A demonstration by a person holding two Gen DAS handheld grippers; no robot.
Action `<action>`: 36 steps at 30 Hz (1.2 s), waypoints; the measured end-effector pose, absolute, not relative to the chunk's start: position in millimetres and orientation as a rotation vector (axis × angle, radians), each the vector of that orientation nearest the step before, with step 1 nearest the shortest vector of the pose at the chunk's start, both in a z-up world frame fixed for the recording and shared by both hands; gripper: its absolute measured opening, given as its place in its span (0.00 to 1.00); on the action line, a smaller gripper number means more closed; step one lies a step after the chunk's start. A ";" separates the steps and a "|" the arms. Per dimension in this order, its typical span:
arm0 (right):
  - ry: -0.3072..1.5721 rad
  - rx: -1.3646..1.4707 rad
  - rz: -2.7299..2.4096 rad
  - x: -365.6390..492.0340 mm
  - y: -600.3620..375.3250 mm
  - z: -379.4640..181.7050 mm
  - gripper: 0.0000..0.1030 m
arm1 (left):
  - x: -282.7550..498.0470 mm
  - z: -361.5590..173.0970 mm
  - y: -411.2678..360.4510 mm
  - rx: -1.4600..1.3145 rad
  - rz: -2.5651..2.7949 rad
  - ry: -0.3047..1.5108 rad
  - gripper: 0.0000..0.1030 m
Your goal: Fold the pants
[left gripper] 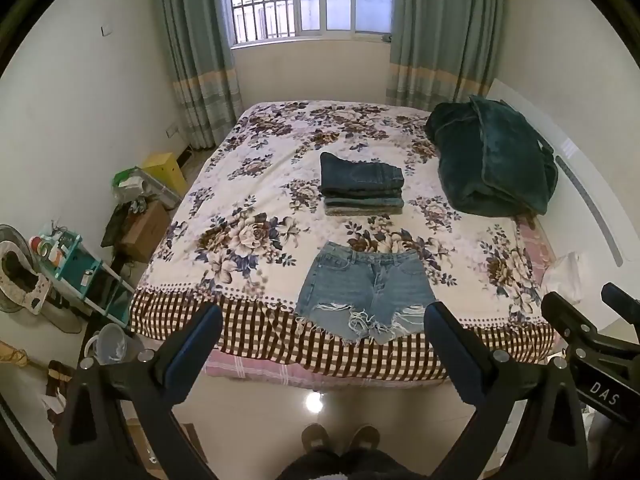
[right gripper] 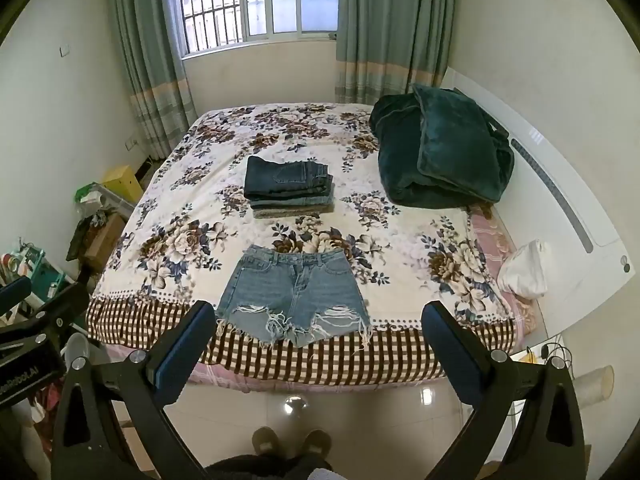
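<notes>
Light blue frayed denim shorts (left gripper: 365, 291) lie flat and unfolded near the front edge of the bed, waistband away from me; they also show in the right wrist view (right gripper: 295, 294). Behind them sits a stack of folded jeans (left gripper: 362, 184), also in the right wrist view (right gripper: 290, 186). My left gripper (left gripper: 323, 326) is open and empty, held back from the bed above the floor. My right gripper (right gripper: 318, 325) is open and empty too, level with the bed's front edge. Each gripper shows at the edge of the other's view.
The bed (left gripper: 256, 184) has a floral cover with a checked border. A dark green folded blanket (left gripper: 492, 156) lies at the right rear. Cluttered shelves and boxes (left gripper: 80, 256) stand left of the bed. A white headboard (right gripper: 560, 200) runs along the right. My feet stand on the tiled floor.
</notes>
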State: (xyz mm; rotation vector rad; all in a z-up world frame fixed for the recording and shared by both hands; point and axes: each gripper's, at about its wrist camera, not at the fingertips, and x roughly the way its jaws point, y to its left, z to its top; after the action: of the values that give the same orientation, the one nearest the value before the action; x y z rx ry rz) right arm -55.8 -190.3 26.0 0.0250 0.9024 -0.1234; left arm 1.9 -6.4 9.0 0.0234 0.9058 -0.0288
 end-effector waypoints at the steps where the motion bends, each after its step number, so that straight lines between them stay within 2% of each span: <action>1: 0.903 0.026 -0.124 -56.1 -190.5 26.3 1.00 | 2.1 9.7 -7.0 0.024 -0.028 0.905 1.00; 36: 0.895 0.035 -0.118 -55.9 -187.1 42.0 1.00 | 4.8 14.5 -5.8 0.025 -0.035 0.898 1.00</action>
State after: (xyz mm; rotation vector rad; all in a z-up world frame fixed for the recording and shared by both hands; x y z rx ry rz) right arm -55.9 -187.1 42.0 0.0349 0.8948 -0.1183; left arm 4.8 -5.8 14.5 0.0254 0.8976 -0.0351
